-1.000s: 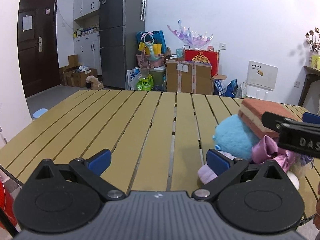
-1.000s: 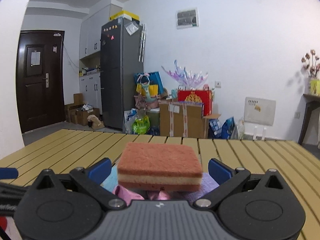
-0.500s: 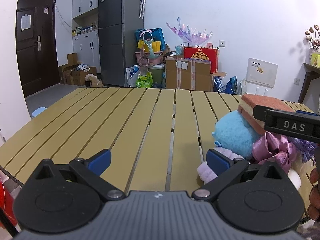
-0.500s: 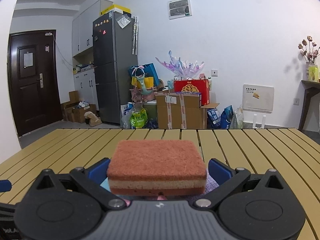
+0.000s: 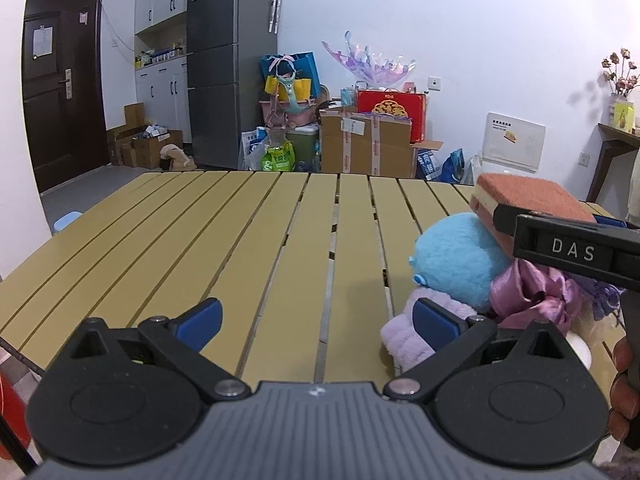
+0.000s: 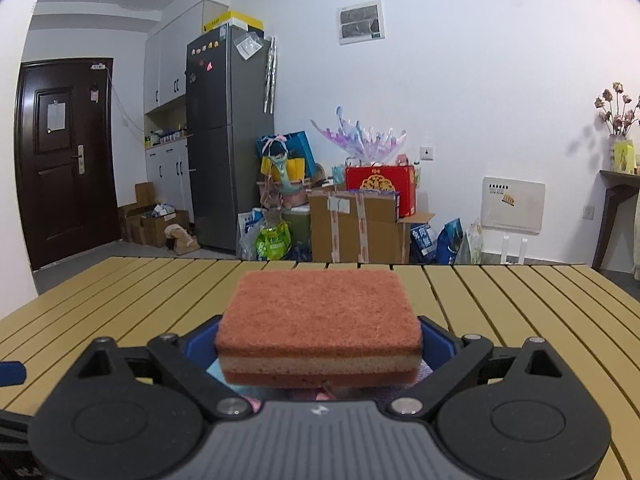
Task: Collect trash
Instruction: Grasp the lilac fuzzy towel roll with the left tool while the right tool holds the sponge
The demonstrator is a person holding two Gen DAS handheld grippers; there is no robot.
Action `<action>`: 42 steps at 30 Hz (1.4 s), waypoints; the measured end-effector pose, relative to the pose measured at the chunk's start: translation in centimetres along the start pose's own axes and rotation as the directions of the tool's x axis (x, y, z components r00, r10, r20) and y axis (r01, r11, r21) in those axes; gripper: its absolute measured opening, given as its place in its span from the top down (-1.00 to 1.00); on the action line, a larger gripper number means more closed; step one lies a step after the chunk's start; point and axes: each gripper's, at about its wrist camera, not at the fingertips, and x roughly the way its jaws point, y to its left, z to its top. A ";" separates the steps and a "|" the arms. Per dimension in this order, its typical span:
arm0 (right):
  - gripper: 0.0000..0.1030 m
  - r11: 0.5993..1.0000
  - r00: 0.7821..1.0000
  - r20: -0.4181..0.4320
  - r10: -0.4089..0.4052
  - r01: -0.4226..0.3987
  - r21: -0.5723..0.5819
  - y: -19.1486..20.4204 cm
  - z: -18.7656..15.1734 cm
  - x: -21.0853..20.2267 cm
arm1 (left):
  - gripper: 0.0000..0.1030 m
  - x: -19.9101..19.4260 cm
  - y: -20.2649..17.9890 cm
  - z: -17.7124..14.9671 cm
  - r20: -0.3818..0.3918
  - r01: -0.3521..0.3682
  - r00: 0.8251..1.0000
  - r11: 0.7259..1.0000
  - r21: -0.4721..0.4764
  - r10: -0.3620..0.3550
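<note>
Slatted yellow table [image 6: 520,300]; rust-topped layered sponge [image 6: 318,320].

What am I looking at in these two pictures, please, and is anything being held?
No robot here: a person carries a two-finger gripper in each hand, each with a camera looking along its fingers. One picture is from the left gripper, open over the slatted table with nothing between its jaws. The other is from the right gripper. On the table lies a pile: a blue plush ball, a purple ribbon, a lilac cloth, and on top a reddish sponge. The right jaws have just been closing around the sponge; whether they press it yet, I cannot tell.
</note>
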 end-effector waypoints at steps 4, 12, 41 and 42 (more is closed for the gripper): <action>-0.89 1.000 1.000 0.026 -0.013 0.013 0.014 -0.3 0.0 -1.5 | -1.00 -0.1 -0.5 -0.1 -0.003 0.024 1.000 1.000 0.001 -0.024; -0.89 0.998 0.996 0.066 -0.052 0.051 0.028 -1.4 -0.9 -5.8 | -1.00 -0.2 -2.6 -0.5 -0.017 0.076 0.997 0.997 0.027 -0.076; -0.89 0.988 0.993 -0.001 -0.118 0.118 0.102 -5.0 -7.1 -11.0 | -0.29 1.9 -7.1 -4.5 -0.035 0.182 0.983 0.965 0.191 -0.179; -0.89 0.988 0.993 0.000 -0.117 0.117 0.102 -5.0 -7.1 -11.1 | -0.13 1.8 -7.1 -4.5 -0.041 0.195 0.981 0.961 0.195 -0.190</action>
